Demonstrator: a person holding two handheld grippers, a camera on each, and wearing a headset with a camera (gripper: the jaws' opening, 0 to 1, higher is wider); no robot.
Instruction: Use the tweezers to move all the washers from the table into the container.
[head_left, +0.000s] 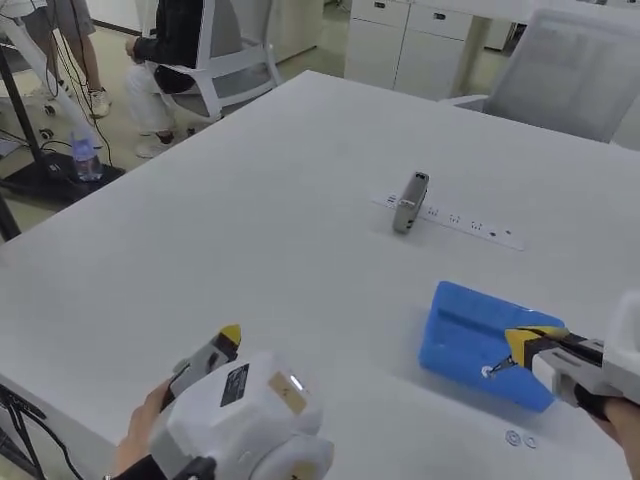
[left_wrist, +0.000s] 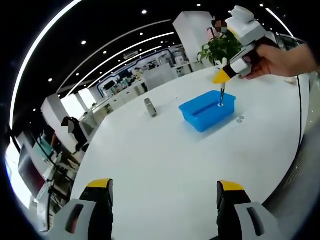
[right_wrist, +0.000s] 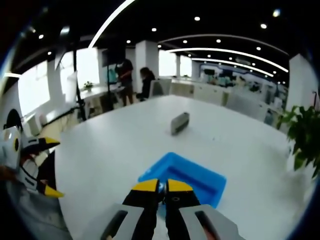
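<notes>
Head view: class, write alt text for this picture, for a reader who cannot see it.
The right gripper, shut on tweezers, holds their tips over a blue container on a white table. Two washers lie beside it; the left gripper hovers at lower left.

The container (head_left: 447, 358) is bright blue, the table (head_left: 250, 250) white, the washers (head_left: 513, 437) silvery grey.

Open-plan office: white desks (right_wrist: 210, 92), swivel chairs (head_left: 575, 75), long ceiling light strips (right_wrist: 225, 50).
</notes>
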